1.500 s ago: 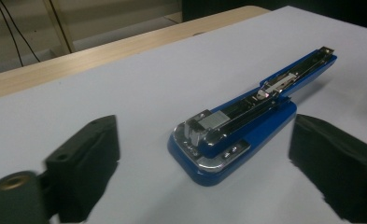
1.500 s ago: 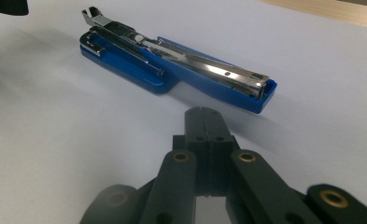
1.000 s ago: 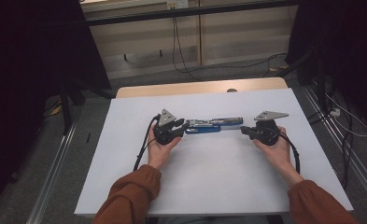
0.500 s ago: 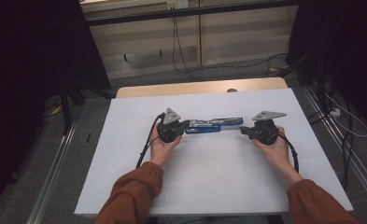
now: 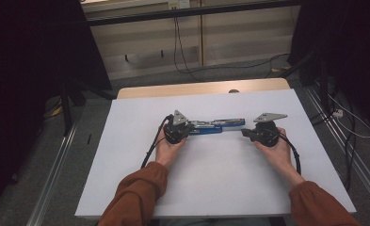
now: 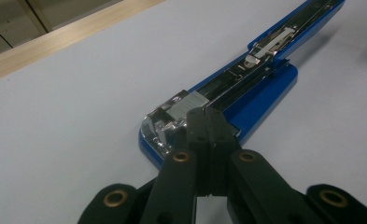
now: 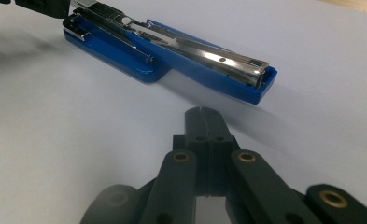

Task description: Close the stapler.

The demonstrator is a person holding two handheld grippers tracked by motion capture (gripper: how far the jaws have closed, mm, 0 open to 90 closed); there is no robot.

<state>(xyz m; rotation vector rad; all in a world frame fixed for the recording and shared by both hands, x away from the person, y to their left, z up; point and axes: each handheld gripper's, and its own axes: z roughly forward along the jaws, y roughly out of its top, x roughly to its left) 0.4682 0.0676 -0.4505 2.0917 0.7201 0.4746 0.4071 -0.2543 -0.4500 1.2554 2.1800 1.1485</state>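
A blue stapler lies swung open flat on the white table top, its metal magazine facing up. My left gripper is shut, and its tips rest at the stapler's left metal end with nothing between the jaws. The left gripper sits right over that shiny end. My right gripper is shut too, pointing at the stapler's right blue tip. In the right gripper view the right gripper stops a short gap away from the stapler.
A wooden strip runs along the table's far edge. Metal rails flank the table on the floor, and cables trail at the right. Dark curtains hang on both sides. White surface lies open in front of the hands.
Both grippers have edged slightly inward toward the stapler's ends. The stapler has stayed in place.
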